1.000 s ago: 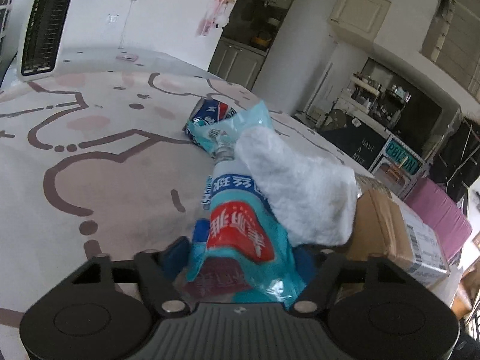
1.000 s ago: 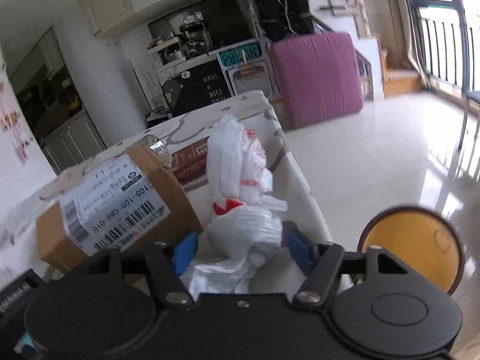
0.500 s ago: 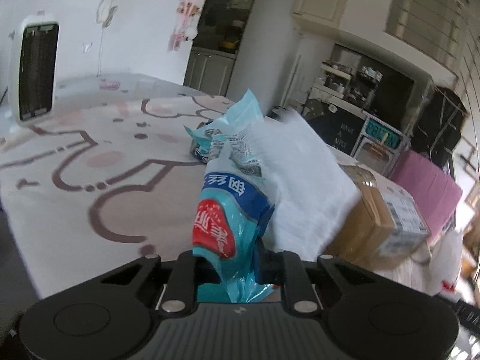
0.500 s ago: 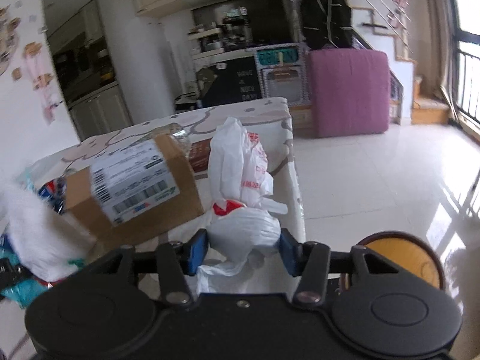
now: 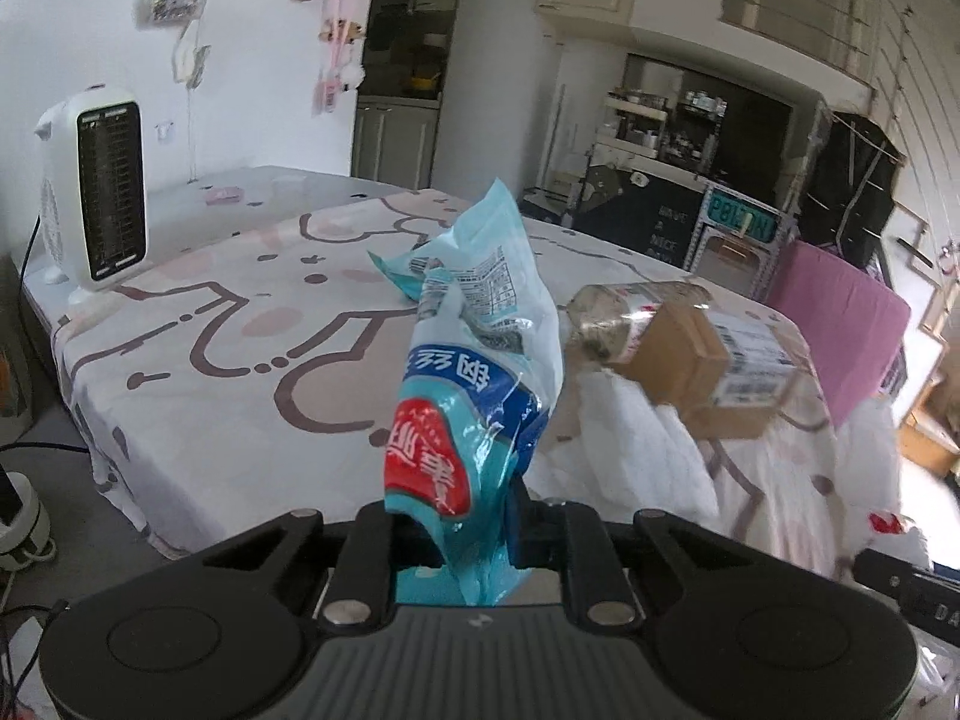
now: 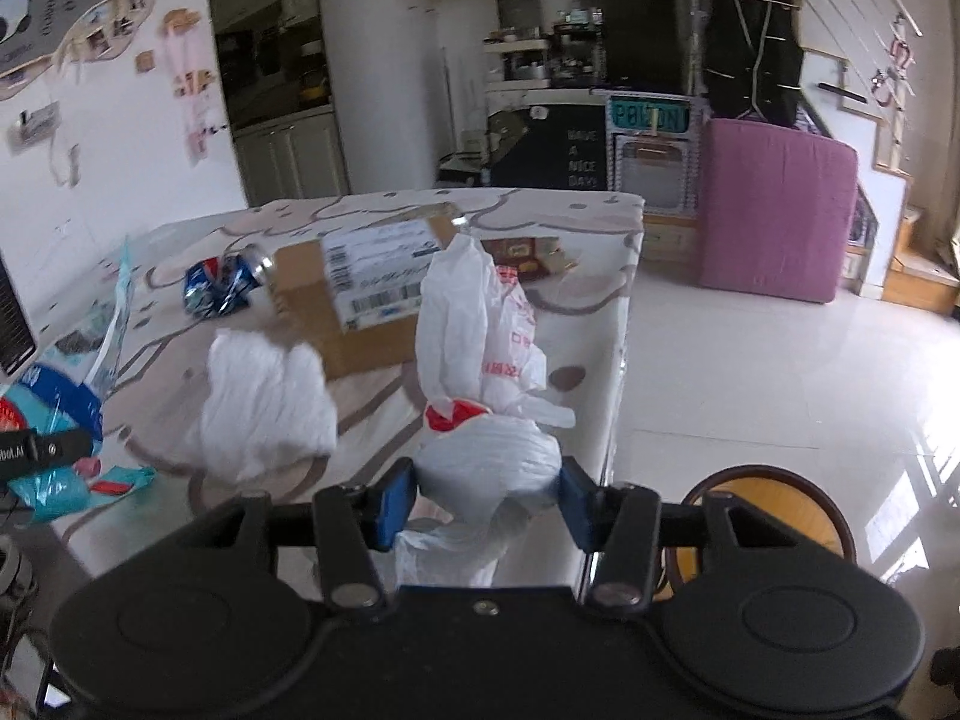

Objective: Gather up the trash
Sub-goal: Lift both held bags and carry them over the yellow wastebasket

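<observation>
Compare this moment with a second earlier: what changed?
The left gripper has just closed on the blue snack bag and lifted it; the white cloth slid off it onto the table. The right gripper tightened on the white plastic bag. The cardboard box stayed put.

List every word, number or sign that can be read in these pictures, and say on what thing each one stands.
"HAVE A NICE DAY!": black board at the back of the room.
Teal sign beside it: letters blurred, not sure.
Blue snack bag in the left gripper: large Chinese characters, seen upside down; small print unreadable.
Cardboard box label: barcodes, text too blurred.
White plastic bag in the right gripper: red print, unreadable.
</observation>
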